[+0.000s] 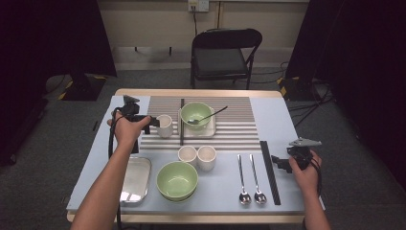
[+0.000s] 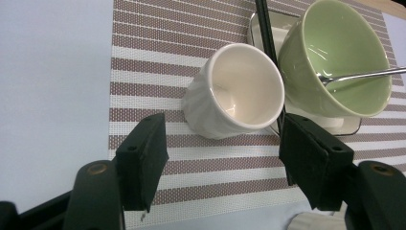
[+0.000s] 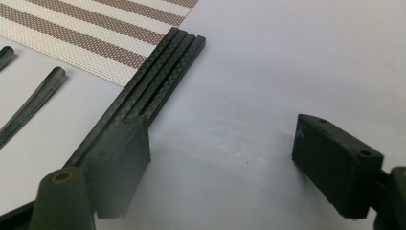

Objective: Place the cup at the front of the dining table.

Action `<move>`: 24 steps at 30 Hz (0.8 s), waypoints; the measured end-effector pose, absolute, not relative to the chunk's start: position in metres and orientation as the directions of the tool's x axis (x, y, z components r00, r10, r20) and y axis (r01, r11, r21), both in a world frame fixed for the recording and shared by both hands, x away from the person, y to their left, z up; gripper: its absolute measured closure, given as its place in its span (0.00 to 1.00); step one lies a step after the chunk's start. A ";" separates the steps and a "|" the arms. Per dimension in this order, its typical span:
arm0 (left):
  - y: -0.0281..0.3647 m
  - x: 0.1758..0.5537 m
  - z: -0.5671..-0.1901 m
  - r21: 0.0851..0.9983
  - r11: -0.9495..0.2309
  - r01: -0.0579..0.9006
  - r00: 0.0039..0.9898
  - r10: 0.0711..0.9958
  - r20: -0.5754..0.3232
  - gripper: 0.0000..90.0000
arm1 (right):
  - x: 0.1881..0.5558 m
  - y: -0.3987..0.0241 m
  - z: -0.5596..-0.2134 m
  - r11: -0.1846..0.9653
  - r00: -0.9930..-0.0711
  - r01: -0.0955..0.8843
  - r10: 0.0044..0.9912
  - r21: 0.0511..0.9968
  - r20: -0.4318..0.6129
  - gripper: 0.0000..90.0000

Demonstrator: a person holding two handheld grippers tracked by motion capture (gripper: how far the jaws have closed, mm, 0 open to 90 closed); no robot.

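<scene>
A white ribbed cup (image 2: 234,91) stands on the striped placemat (image 2: 158,52), just ahead of my left gripper's (image 2: 224,153) open jaws; the pads do not touch it. From above, the left gripper (image 1: 153,122) sits at the cup's (image 1: 164,125) left side. Right of the cup, a green bowl (image 1: 196,114) with a spoon (image 1: 208,116) in it rests on a small metal tray (image 1: 211,130). My right gripper (image 3: 220,143) hangs open over bare blue table, its left jaw beside black chopsticks (image 3: 158,81). Seen from above, the right gripper (image 1: 281,163) is at the table's right edge.
Near the front stand two white cups (image 1: 187,154) (image 1: 206,157), a second green bowl (image 1: 177,179) and an empty metal tray (image 1: 134,179). Two spoons (image 1: 242,179) (image 1: 256,179) lie left of the chopsticks (image 1: 269,172). A single black chopstick (image 1: 181,122) lies between cup and bowl. A folding chair (image 1: 225,55) stands behind the table.
</scene>
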State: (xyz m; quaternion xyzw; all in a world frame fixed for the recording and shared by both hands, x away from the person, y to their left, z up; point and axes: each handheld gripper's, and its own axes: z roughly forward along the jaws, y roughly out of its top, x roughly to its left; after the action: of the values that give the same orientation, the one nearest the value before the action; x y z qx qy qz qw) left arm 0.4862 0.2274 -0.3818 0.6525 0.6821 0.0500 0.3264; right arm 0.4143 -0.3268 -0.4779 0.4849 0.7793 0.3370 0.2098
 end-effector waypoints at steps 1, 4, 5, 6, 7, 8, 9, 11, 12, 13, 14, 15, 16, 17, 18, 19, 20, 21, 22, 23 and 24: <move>0.227 0.486 -0.382 0.496 0.141 0.857 0.068 0.923 -0.380 0.37 | 0.414 -0.327 -0.478 0.303 -0.443 0.614 0.897 0.729 0.000 0.22; 0.227 0.484 -0.382 0.491 0.135 0.860 0.064 0.928 -0.367 0.37 | 0.414 -0.327 -0.478 0.304 -0.443 0.614 0.896 0.728 0.000 0.22; 0.227 0.484 -0.382 0.491 0.135 0.860 0.066 0.926 -0.371 0.37 | 0.414 -0.327 -0.478 0.304 -0.443 0.614 0.896 0.728 0.000 0.22; 0.227 0.483 -0.381 0.492 0.132 0.861 0.071 0.926 -0.371 0.37 | 0.414 -0.327 -0.478 0.305 -0.444 0.614 0.896 0.728 0.000 0.22; 0.227 0.483 -0.381 0.494 0.130 0.860 0.074 0.926 -0.371 0.37 | 0.414 -0.327 -0.478 0.304 -0.444 0.614 0.896 0.728 0.000 0.22; 0.227 0.482 -0.381 0.493 0.133 0.860 0.072 0.924 -0.375 0.37 | 0.414 -0.327 -0.478 0.305 -0.444 0.614 0.896 0.728 0.000 0.22; 0.227 0.482 -0.380 0.495 0.130 0.859 0.075 0.925 -0.373 0.37 | 0.414 -0.327 -0.478 0.304 -0.444 0.614 0.896 0.728 0.001 0.22; 0.227 0.480 -0.380 0.495 0.135 0.858 0.073 0.923 -0.378 0.37 | 0.414 -0.327 -0.478 0.304 -0.444 0.614 0.896 0.728 0.001 0.22; 0.227 0.480 -0.380 0.496 0.136 0.858 0.070 0.924 -0.375 0.37 | 0.414 -0.327 -0.478 0.304 -0.443 0.614 0.897 0.729 -0.001 0.22; 0.228 0.479 -0.381 0.495 0.137 0.858 0.069 0.925 -0.374 0.37 | 0.414 -0.327 -0.478 0.303 -0.442 0.614 0.897 0.729 -0.001 0.22; 0.228 0.479 -0.381 0.494 0.136 0.859 0.069 0.924 -0.375 0.37 | 0.414 -0.327 -0.478 0.304 -0.443 0.614 0.897 0.728 -0.001 0.22; 0.228 0.478 -0.382 0.495 0.136 0.858 0.071 0.924 -0.377 0.37 | 0.414 -0.327 -0.478 0.303 -0.442 0.614 0.897 0.729 -0.001 0.22; 0.229 0.478 -0.383 0.493 0.134 0.859 0.072 0.923 -0.377 0.37 | 0.414 -0.327 -0.478 0.303 -0.442 0.614 0.897 0.728 -0.001 0.22; 0.229 0.477 -0.383 0.492 0.132 0.860 0.075 0.923 -0.378 0.37 | 0.414 -0.327 -0.478 0.304 -0.443 0.614 0.896 0.728 -0.001 0.22; 0.229 0.477 -0.383 0.493 0.133 0.860 0.075 0.922 -0.379 0.37 | 0.414 -0.327 -0.478 0.304 -0.442 0.614 0.897 0.728 -0.001 0.22; 0.230 0.476 -0.383 0.496 0.131 0.859 0.078 0.922 -0.380 0.37 | 0.414 -0.327 -0.478 0.304 -0.442 0.614 0.897 0.728 -0.001 0.22; 0.229 0.475 -0.383 0.496 0.137 0.857 0.073 0.922 -0.380 0.37 | 0.414 -0.327 -0.478 0.303 -0.441 0.616 0.897 0.727 0.000 0.22; 0.230 0.474 -0.383 0.495 0.132 0.859 0.074 0.924 -0.375 0.37 | 0.414 -0.327 -0.478 0.303 -0.441 0.616 0.898 0.727 0.000 0.22; 0.230 0.473 -0.383 0.498 0.132 0.857 0.074 0.925 -0.373 0.37 | 0.414 -0.327 -0.478 0.302 -0.441 0.616 0.898 0.727 0.000 0.22; 0.231 0.473 -0.383 0.497 0.134 0.857 0.074 0.923 -0.377 0.37 | 0.414 -0.327 -0.478 0.302 -0.440 0.617 0.898 0.727 0.000 0.22; 0.232 0.472 -0.383 0.496 0.130 0.859 0.080 0.922 -0.380 0.37 | 0.414 -0.327 -0.478 0.304 -0.441 0.613 0.897 0.729 -0.003 0.22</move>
State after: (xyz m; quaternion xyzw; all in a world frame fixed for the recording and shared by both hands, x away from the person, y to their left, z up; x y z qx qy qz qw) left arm 0.4718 0.2315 -0.3833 0.6580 0.6765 0.0482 0.3274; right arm 0.4142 -0.3266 -0.4778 0.4845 0.7795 0.3364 0.2110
